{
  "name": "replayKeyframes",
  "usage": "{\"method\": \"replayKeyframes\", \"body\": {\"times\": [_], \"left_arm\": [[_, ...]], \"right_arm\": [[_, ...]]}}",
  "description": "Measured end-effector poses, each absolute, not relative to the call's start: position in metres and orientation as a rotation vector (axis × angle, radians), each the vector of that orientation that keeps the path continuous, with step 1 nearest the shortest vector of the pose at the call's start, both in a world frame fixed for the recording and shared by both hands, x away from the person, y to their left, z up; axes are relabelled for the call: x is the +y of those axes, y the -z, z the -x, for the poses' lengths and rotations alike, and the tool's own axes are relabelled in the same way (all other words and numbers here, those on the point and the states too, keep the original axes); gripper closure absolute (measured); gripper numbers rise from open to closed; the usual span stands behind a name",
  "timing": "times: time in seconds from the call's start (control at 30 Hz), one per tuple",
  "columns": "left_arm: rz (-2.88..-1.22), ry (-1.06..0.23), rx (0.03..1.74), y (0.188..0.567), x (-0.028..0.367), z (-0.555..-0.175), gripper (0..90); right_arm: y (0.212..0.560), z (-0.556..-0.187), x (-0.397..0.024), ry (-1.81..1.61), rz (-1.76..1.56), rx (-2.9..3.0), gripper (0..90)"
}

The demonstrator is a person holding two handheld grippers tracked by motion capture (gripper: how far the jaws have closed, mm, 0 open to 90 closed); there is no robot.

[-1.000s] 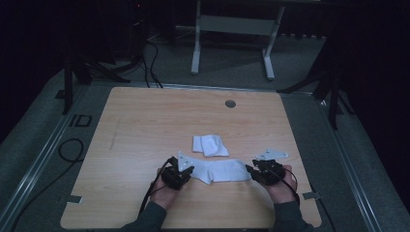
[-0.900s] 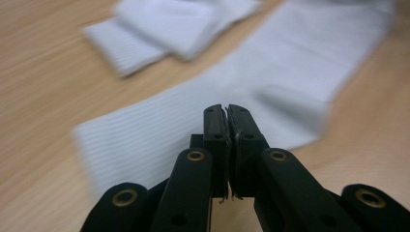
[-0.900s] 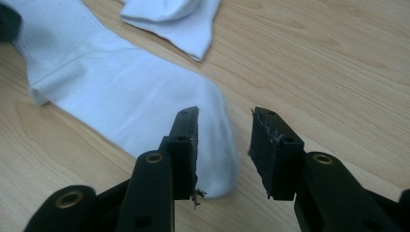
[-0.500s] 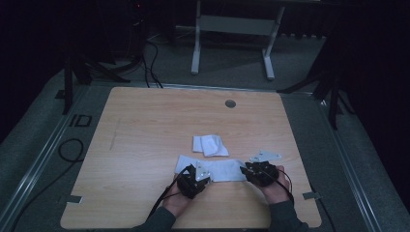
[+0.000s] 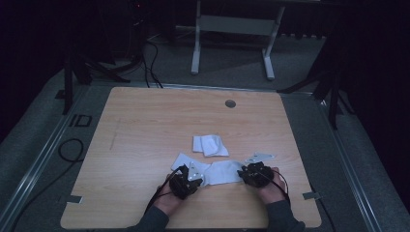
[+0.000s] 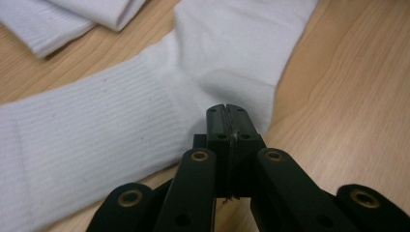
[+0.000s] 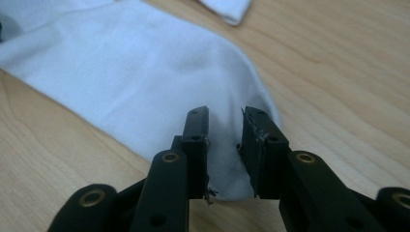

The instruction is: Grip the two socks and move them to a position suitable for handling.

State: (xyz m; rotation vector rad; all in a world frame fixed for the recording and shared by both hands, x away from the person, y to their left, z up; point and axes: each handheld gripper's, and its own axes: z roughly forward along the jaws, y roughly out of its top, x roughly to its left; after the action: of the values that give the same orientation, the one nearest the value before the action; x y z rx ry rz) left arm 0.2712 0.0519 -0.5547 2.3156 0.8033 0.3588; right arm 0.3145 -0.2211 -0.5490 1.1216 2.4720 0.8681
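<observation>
A white sock [image 5: 220, 172] lies flat on the wooden table [image 5: 145, 125] near its front edge, bent at the heel. My left gripper [image 5: 189, 180] is at the sock's left part. In the left gripper view its jaws are pressed together at the heel edge of the sock [image 6: 121, 121], and the fabric puckers toward the gripper [image 6: 227, 113]. My right gripper [image 5: 247, 175] is at the sock's right end. In the right gripper view the gripper [image 7: 225, 125] has its jaws a narrow gap apart, astride the end of the sock [image 7: 135, 72], with fabric between them.
A folded white sock bundle [image 5: 210, 145] lies just beyond the flat sock, near the table's middle; the bundle [image 6: 72, 19] also sits at the top of the left gripper view. A round grommet [image 5: 230, 103] is set in the far part of the table. Both forearms enter over the front edge.
Both grippers have moved inward toward each other. The left one carried the sock's left part to the right, so the sock is now bent at the heel.
</observation>
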Motion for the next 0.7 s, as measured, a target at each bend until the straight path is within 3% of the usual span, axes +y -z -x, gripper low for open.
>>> {"method": "replayKeyframes", "body": {"times": [0.47, 0.7], "left_arm": [[-2.326, -0.358, 0.892, 0.551, 0.071, -0.275, 89.1], [-2.290, -0.365, 0.872, 0.544, 0.074, -0.274, 79.5]], "right_arm": [[0.548, -0.306, -0.204, -0.861, -1.048, 2.554, 71.7], [0.542, -0.304, -0.203, -0.918, -1.044, 2.545, 64.7]]}}
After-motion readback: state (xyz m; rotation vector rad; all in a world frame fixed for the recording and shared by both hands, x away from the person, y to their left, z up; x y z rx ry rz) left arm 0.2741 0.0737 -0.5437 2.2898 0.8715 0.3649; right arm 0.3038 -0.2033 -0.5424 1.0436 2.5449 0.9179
